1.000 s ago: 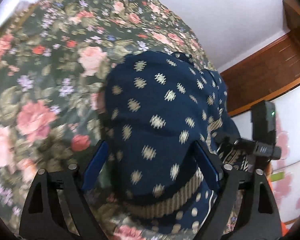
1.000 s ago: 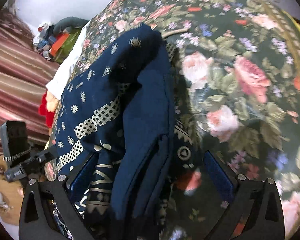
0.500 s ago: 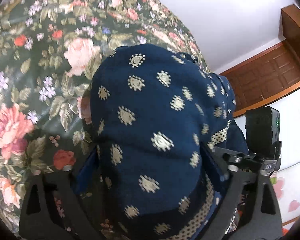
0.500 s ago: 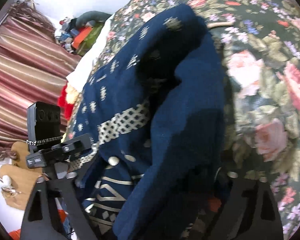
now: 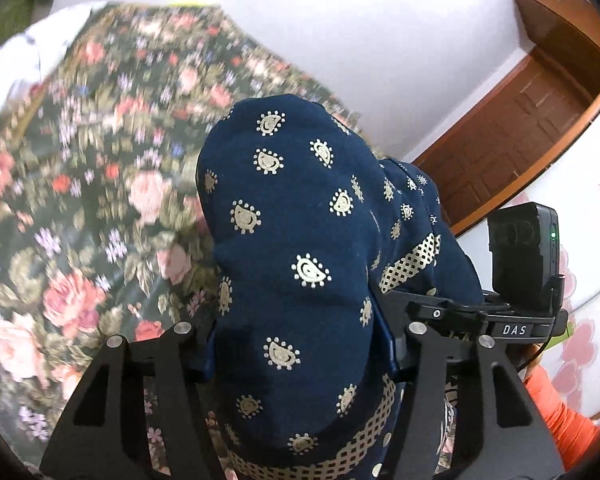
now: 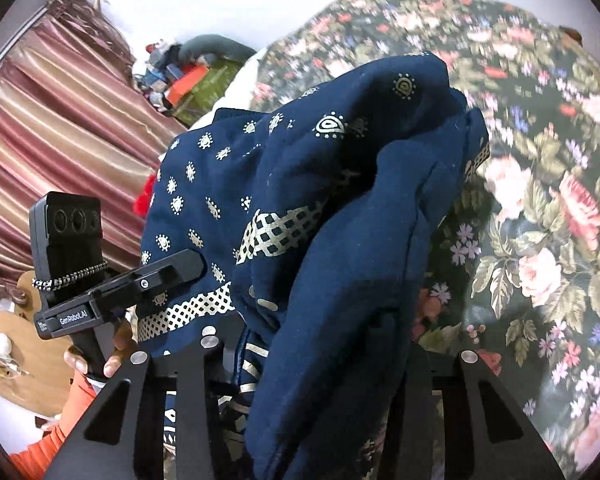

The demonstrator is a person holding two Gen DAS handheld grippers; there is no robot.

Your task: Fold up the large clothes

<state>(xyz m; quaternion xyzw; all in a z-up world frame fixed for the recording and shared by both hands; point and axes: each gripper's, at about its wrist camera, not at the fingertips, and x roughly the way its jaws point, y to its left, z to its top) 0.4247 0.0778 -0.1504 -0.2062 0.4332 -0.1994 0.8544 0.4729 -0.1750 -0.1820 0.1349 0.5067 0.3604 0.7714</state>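
A navy garment [image 5: 300, 240] with cream paisley prints and a lattice band is bunched up and lifted above the floral bedspread [image 5: 80, 200]. My left gripper [image 5: 300, 356] is shut on a thick fold of it. My right gripper [image 6: 320, 348] is shut on another bunched fold of the same garment [image 6: 340, 220]. The cloth hides both sets of fingertips. The right gripper shows at the right of the left wrist view [image 5: 520, 312], and the left gripper at the left of the right wrist view [image 6: 112, 292].
The floral bedspread [image 6: 540, 220] covers the bed below. A striped curtain [image 6: 48, 140] and a pile of items [image 6: 188, 76] are on the left in the right wrist view. A wooden door [image 5: 520, 128] and white wall lie beyond the bed.
Both grippers have closed on the garment and lifted it off the bed, tilting upward so wall and room come into view. The cloth hangs bunched between them.
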